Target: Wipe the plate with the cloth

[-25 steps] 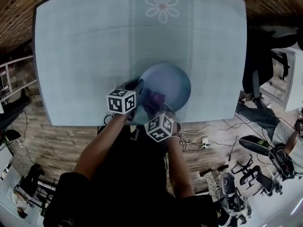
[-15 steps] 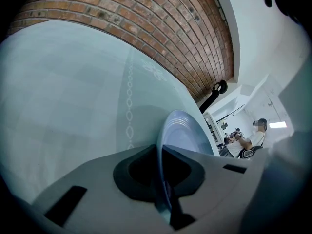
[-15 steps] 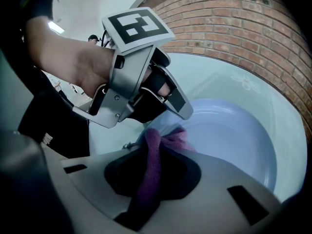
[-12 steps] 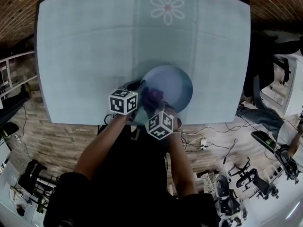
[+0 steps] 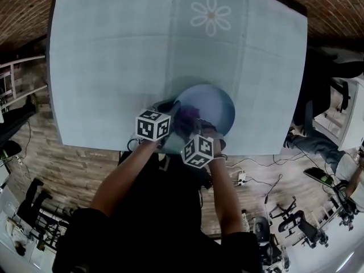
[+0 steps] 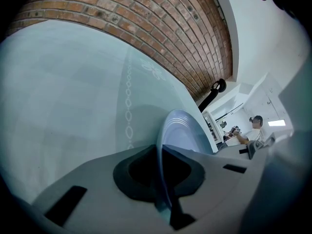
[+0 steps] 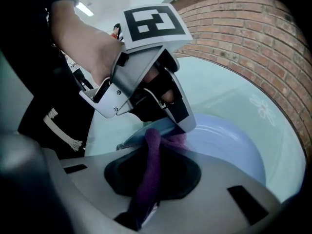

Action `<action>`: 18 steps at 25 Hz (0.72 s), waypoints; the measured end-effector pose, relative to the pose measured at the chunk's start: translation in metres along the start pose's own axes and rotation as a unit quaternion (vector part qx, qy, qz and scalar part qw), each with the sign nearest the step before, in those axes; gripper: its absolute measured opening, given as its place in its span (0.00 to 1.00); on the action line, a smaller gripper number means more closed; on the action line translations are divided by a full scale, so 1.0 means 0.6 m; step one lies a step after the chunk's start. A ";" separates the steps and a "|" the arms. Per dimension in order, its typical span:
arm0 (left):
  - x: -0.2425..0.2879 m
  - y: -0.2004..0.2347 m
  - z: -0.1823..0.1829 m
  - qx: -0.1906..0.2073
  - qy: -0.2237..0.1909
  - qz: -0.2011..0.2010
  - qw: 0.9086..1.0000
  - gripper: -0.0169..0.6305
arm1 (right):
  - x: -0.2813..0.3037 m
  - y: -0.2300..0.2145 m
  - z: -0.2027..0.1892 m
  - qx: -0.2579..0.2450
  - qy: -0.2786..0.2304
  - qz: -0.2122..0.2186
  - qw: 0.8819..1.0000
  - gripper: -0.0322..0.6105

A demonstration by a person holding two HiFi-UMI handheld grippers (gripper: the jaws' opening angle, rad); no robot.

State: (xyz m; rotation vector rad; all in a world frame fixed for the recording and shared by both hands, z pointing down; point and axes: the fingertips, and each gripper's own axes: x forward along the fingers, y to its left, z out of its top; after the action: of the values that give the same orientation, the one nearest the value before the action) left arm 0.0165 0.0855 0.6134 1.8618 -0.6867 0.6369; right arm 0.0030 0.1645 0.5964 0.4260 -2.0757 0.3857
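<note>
The left gripper (image 6: 164, 186) is pinched shut on the rim of a glossy, pale blue plate (image 5: 216, 104). Just beside it, the right gripper (image 7: 146, 182) is closed on a purple cloth (image 7: 148, 155). The cloth's bunched end presses the plate's inner face ahead of its jaws.

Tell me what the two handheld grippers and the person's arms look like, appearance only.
The left gripper and right gripper are light grey plastic shells with dark inner linings, each topped by a white cube bearing black square markers. The person wears a black top with short sleeves; the forearms are bare.
</note>
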 end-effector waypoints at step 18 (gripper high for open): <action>0.003 -0.004 0.000 -0.007 0.000 -0.002 1.000 0.10 | -0.012 -0.054 -0.010 -0.034 0.008 0.001 0.999 0.15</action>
State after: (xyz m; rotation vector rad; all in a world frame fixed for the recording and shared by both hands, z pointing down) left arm 0.0195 0.0859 0.6134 1.8492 -0.6867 0.6279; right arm 0.0254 0.1396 0.5967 0.3784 -2.0684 0.3171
